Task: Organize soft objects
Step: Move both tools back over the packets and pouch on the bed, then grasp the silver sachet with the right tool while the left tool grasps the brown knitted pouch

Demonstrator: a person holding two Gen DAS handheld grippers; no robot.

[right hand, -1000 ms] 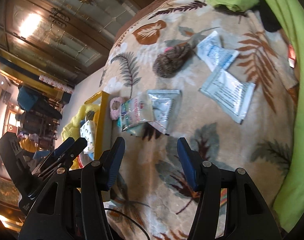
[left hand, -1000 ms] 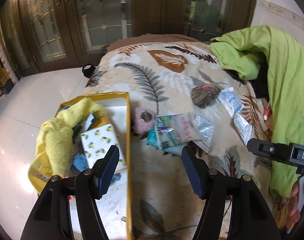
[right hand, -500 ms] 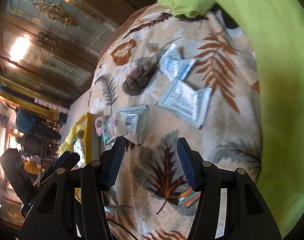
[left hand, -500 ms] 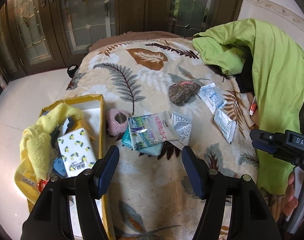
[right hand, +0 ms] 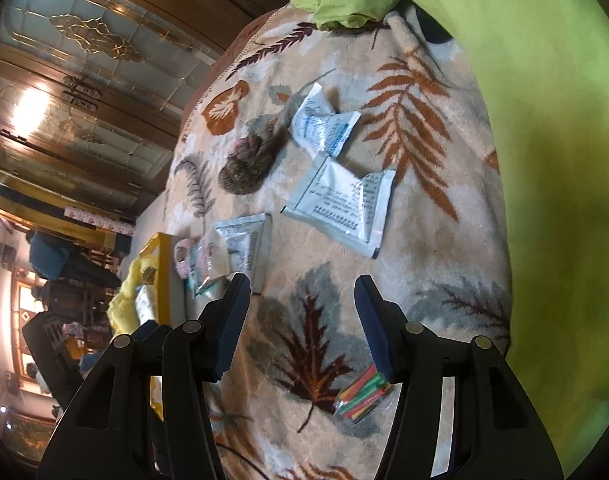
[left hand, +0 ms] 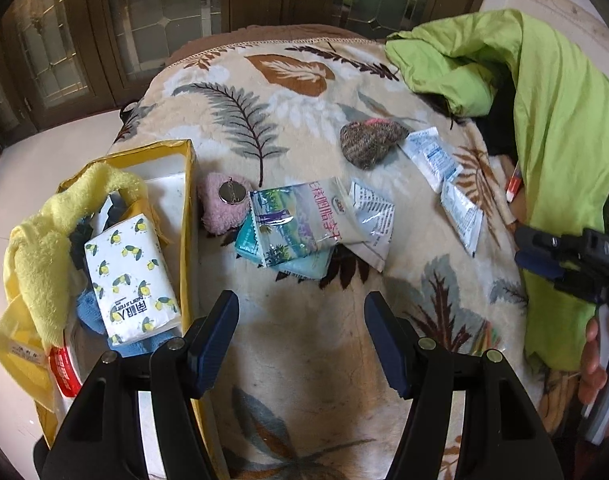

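Soft objects lie on a leaf-patterned fleece blanket (left hand: pixel 304 120). At 9 o'clock, an open yellow cardboard box (left hand: pixel 188 216) holds a yellow terry towel (left hand: pixel 44 248) and a lemon-print tissue pack (left hand: pixel 130 276). Just beside its right wall sits a pink fluffy pouch (left hand: pixel 220 214), touching stacked printed plastic packets (left hand: pixel 300 224). At 1 o'clock rests a brown knitted bundle (left hand: pixel 370 140). Left gripper (left hand: pixel 304 334): jaws spread, holding nothing. Right gripper (right hand: pixel 302 320): jaws spread, holding nothing, above the blanket.
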